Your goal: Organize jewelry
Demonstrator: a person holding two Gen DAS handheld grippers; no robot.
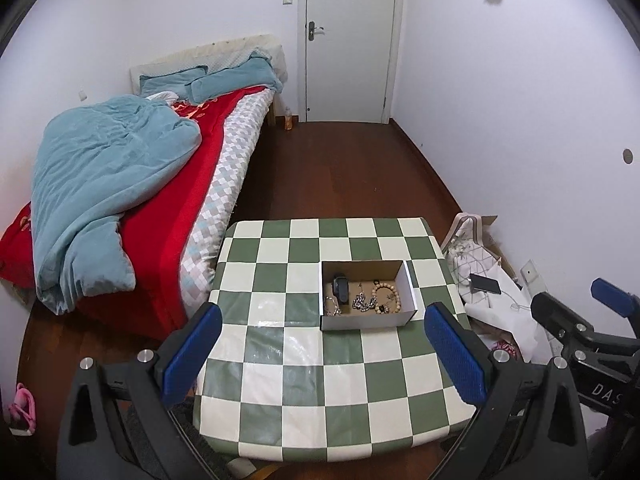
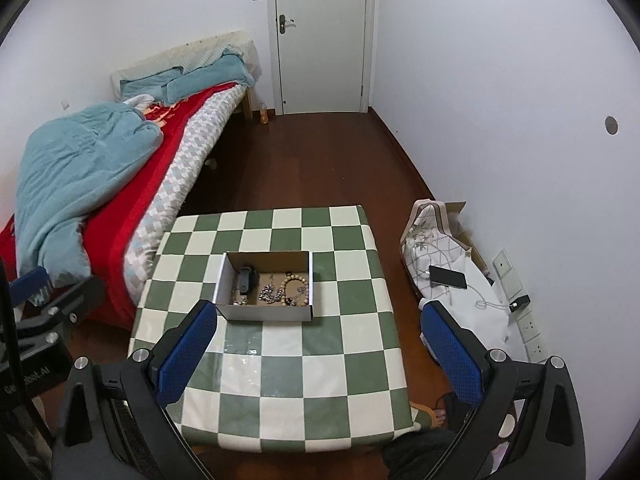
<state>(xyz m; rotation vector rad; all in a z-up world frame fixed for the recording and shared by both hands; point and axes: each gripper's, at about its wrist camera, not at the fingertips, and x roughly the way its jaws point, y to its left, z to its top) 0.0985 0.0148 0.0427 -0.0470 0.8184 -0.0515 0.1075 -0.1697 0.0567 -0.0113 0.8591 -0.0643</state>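
A small open cardboard box (image 1: pixel 410 285) stands on a green-and-white checkered table (image 1: pixel 304 364). Inside lie a dark watch (image 1: pixel 340 285), a silver chain (image 1: pixel 362 301), a wooden bead bracelet (image 1: pixel 386 297) and another silver piece (image 1: pixel 332 307). The box (image 2: pixel 224 276) with the watch (image 2: pixel 246 279) and beads (image 2: pixel 296 290) also shows in the right wrist view. My left gripper (image 1: pixel 323 354) is open and empty, above the table's near half. My right gripper (image 2: pixel 318 350) is open and empty, nearer the table's right edge. Both are well short of the box.
A bed (image 1: pixel 160 184) with a blue quilt and red cover stands left of the table. A bag with a phone (image 2: pixel 448 277) on it sits on the floor at the right by the wall sockets. A closed white door (image 1: pixel 348 40) is at the back. A person's foot (image 2: pixel 436 412) is near the table's front right corner.
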